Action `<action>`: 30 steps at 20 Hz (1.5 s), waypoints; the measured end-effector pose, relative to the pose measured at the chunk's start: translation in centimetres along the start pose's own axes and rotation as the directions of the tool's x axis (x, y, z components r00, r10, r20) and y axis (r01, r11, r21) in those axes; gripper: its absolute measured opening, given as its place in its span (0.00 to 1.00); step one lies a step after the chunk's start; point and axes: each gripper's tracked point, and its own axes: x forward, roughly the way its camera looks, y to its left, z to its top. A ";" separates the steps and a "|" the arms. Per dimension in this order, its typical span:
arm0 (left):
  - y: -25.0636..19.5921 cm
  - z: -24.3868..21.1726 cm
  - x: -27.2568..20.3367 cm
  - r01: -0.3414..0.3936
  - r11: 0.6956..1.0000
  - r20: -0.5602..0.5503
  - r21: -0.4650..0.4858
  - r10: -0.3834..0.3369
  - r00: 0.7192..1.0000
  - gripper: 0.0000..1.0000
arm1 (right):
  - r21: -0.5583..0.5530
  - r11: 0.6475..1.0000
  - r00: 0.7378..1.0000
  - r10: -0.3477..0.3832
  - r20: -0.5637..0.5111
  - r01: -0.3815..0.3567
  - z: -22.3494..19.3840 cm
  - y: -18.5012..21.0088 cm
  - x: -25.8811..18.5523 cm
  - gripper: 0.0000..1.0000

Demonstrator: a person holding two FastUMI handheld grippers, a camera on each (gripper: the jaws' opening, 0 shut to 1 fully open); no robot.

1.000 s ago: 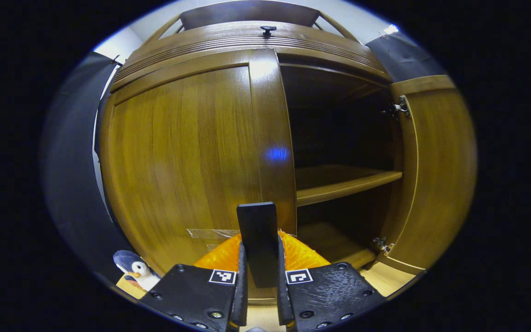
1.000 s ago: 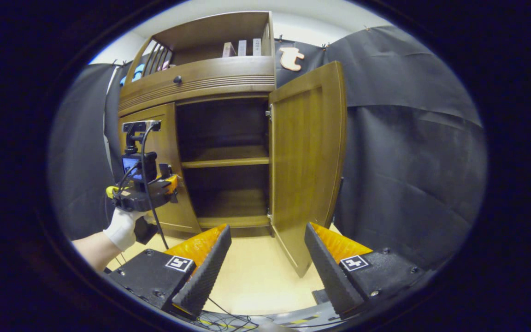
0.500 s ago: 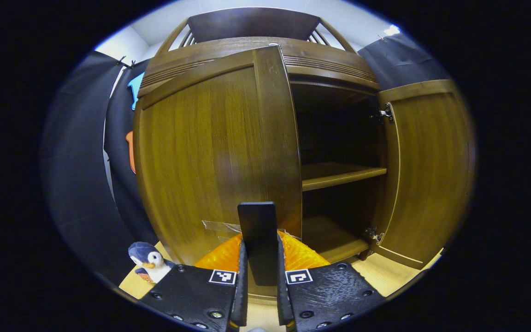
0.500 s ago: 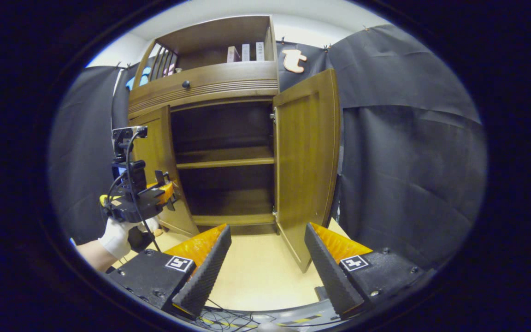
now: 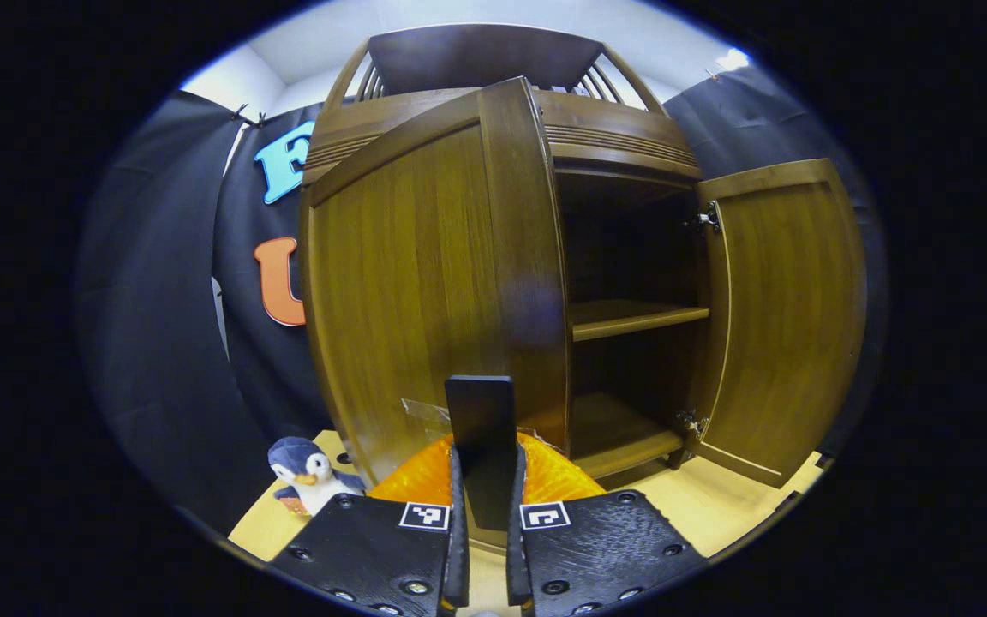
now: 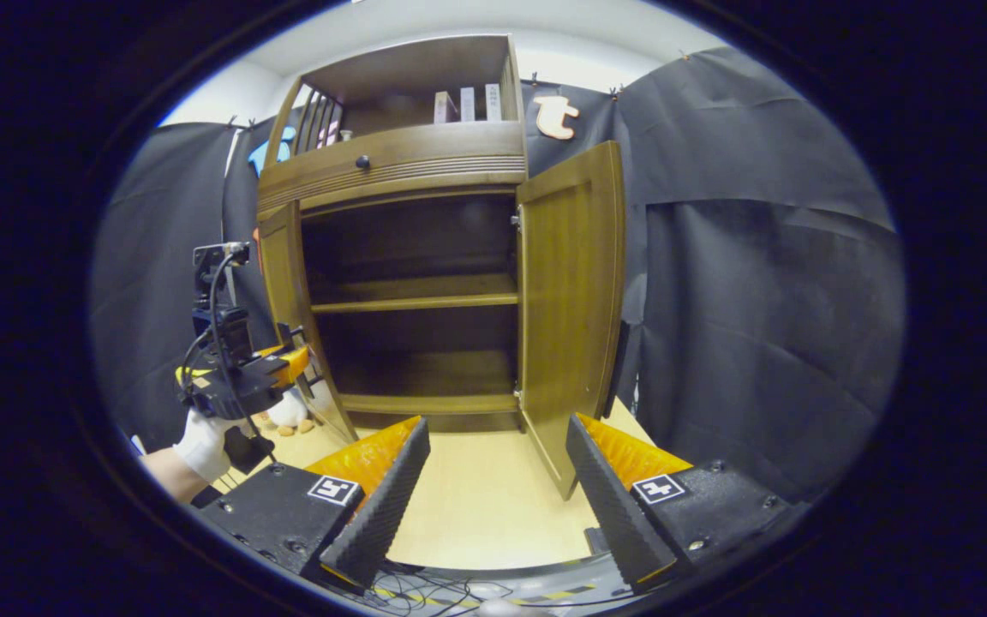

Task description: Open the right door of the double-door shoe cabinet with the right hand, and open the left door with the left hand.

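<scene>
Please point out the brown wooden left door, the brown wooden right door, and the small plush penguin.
brown wooden left door [image 5: 425, 291], left gripper view, outer panel.
brown wooden right door [image 6: 571, 283], right gripper view, inner face.
small plush penguin [image 5: 309, 470], left gripper view, head.

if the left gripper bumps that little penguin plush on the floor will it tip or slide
The small blue-and-white penguin plush looks soft and rounded, so it would probably tip or tumble easily. It seems light for its size, and the pale smooth wooden floor probably lets it slide. Breakage seems unlikely.

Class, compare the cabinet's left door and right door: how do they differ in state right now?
The left gripper is shut on the left door's black handle; nothing touches the right door. The right gripper hangs open, apart from its door. The right door stands wide open. Both are brown wood, swung off the cabinet.
</scene>
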 end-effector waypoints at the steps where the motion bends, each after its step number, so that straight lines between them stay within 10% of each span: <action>1: 0.5 -0.1 -0.5 -0.007 1.000 -0.006 -0.004 0.007 1.000 0.16 | -0.002 1.000 1.000 0.007 -0.001 -0.007 0.0 0.1 -0.1 1.00; 23: 12.9 -2.3 -7.7 -0.153 0.986 -0.021 -0.065 0.152 0.988 0.04 | -0.060 0.981 0.983 0.181 -0.039 -0.184 -1.0 5.6 0.1 1.00; 30: 16.5 -2.5 -8.0 -0.074 0.995 0.000 -0.063 0.074 0.997 0.04 | -0.064 0.975 0.976 0.209 -0.066 -0.213 -1.8 7.3 0.8 1.00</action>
